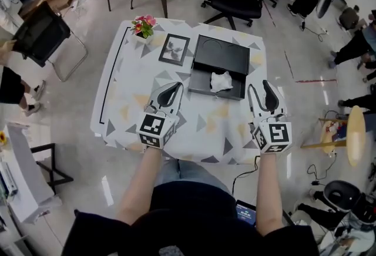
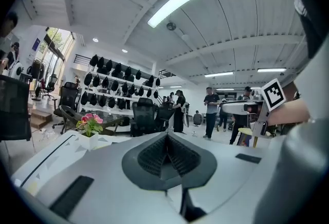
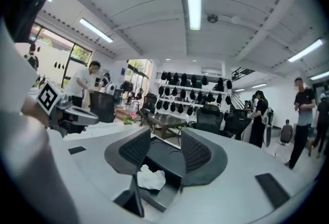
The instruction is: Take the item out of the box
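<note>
A black box (image 1: 220, 61) lies open in the middle of the table, its lid folded back. A crumpled white item (image 1: 221, 81) rests in its front tray. In the right gripper view the item (image 3: 151, 178) and the box (image 3: 163, 156) show between the jaws. My right gripper (image 1: 262, 90) stands open just right of the box, holding nothing. My left gripper (image 1: 169, 92) is shut and empty, left of the box's front corner. In its own view the left gripper (image 2: 167, 139) shows its pads pressed together, pointing past the table.
A framed picture (image 1: 174, 49) lies left of the box, and a small pot of pink flowers (image 1: 143, 26) stands at the far left corner. The table (image 1: 126, 102) wears a triangle-patterned cloth. Chairs and people surround it.
</note>
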A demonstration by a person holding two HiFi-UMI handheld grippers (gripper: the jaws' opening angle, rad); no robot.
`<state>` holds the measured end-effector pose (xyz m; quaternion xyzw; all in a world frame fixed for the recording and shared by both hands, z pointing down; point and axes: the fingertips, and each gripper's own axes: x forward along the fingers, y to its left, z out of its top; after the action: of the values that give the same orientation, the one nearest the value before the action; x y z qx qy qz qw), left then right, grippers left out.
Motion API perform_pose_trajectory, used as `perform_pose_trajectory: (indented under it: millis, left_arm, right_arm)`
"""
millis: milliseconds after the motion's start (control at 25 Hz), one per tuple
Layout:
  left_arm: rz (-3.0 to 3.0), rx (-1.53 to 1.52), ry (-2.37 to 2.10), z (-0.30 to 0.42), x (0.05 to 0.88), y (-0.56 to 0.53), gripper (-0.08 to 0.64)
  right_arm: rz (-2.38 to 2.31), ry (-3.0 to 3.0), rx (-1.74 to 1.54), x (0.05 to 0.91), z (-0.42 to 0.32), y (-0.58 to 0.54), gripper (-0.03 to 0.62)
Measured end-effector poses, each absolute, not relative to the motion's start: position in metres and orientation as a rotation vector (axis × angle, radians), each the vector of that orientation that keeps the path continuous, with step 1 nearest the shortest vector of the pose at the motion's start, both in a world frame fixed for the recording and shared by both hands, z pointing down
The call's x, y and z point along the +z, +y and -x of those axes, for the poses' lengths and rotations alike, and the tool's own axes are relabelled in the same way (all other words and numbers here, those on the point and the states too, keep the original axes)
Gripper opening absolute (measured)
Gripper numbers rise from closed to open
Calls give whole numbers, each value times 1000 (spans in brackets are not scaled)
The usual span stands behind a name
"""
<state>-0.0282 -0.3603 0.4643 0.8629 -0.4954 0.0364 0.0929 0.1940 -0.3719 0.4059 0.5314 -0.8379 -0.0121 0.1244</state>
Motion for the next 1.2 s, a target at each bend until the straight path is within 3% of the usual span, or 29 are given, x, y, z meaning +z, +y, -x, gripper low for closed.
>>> perform_pose_trajectory:
  millis: [680,1200]
  left_arm:
    - [-2502,152,-1499,48,483,-355,20]
    - [-2397,183,-1573,77,502,-343,20]
  right_arm:
    - [-443,-2099,-287,514,-134,-415,175]
    - [-49,-1798,-334,620,-122,-428,146]
